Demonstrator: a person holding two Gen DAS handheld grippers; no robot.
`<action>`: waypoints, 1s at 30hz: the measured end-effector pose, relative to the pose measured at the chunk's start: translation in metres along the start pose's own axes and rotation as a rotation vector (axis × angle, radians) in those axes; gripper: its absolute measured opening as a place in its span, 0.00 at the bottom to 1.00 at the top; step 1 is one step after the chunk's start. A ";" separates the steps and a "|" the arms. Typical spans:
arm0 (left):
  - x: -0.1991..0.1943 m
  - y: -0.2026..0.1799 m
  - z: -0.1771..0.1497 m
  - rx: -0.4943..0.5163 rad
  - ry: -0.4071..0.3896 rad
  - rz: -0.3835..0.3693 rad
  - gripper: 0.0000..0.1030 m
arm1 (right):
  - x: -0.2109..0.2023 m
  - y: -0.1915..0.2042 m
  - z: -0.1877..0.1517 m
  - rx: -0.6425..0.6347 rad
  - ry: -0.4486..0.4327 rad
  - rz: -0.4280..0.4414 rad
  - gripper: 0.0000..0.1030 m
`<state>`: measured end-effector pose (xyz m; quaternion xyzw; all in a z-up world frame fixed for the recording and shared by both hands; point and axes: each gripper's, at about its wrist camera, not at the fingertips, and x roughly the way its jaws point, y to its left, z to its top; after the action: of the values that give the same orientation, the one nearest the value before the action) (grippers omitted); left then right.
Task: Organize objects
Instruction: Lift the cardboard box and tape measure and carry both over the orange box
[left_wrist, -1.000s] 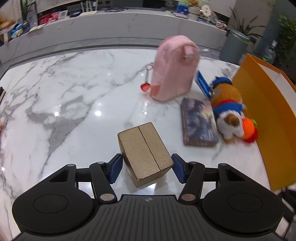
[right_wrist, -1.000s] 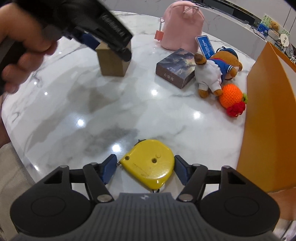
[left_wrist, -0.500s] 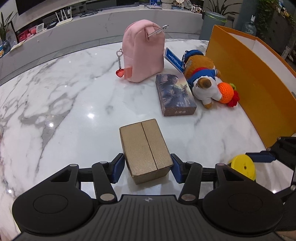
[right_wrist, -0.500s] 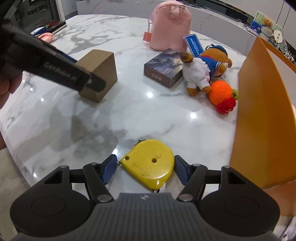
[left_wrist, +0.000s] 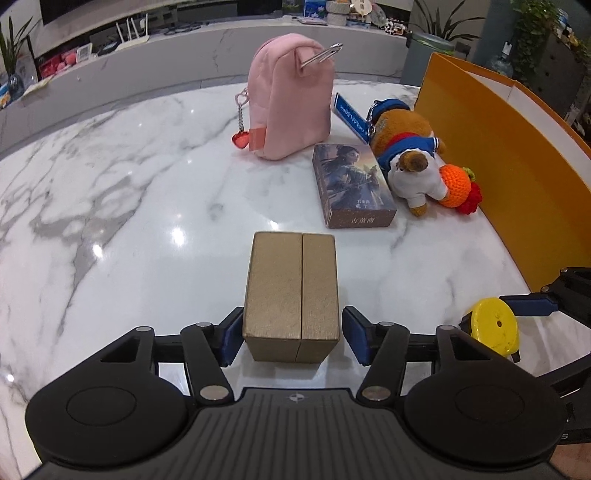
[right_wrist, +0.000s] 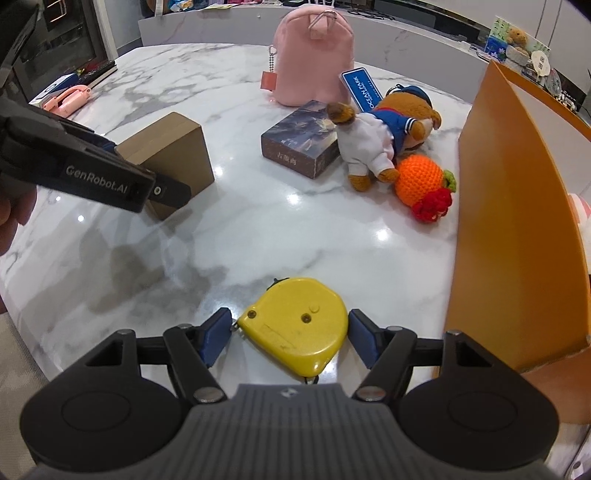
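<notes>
- The left gripper (left_wrist: 291, 338) straddles the near end of a gold box (left_wrist: 291, 295) standing on the marble table (left_wrist: 129, 221). Its jaws have just been opening: the left pad sits at the box's side, while a thin gap shows at the right pad, so nothing is clamped.
- The right gripper (right_wrist: 290, 338) straddles a yellow tape measure (right_wrist: 295, 325) lying flat on the table. Its jaws have just been opening a little; they stand about half spread, with a narrow gap at each pad and no grip.
- In the left wrist view the tape measure (left_wrist: 493, 325) lies to the right of the box, well apart, near the front corner of an orange bin (left_wrist: 498, 155).
- The orange bin (right_wrist: 517, 221) stands upright along the right edge of the table. Its inner wall is pale; its contents cannot be seen.
- Past the box lies a book (left_wrist: 351, 184), flat.
- Just beside the book on the right, a plush bear (left_wrist: 410, 162) in white and blue lies on its side, touching an orange crochet fruit (left_wrist: 456, 186) beside the bin wall.
- A blue tag (right_wrist: 362, 88) leans behind the bear.
- Farthest, a pink backpack (left_wrist: 291, 96) stands upright and closed, with a red heart charm (left_wrist: 240, 139) hanging from a chain.
</notes>
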<state>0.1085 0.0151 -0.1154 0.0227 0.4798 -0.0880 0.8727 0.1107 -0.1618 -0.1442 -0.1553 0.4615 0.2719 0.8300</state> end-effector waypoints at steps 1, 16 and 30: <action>0.000 0.000 0.001 0.000 -0.006 0.005 0.67 | 0.000 0.000 0.000 0.005 -0.001 0.000 0.69; -0.006 0.013 -0.007 -0.066 -0.057 -0.013 0.50 | -0.003 0.002 -0.002 0.002 0.009 -0.011 0.66; -0.019 -0.002 0.001 -0.037 -0.087 -0.024 0.50 | -0.020 0.007 0.009 -0.021 -0.029 -0.007 0.66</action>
<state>0.0986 0.0151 -0.0991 -0.0030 0.4433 -0.0903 0.8918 0.1042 -0.1577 -0.1230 -0.1618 0.4459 0.2762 0.8359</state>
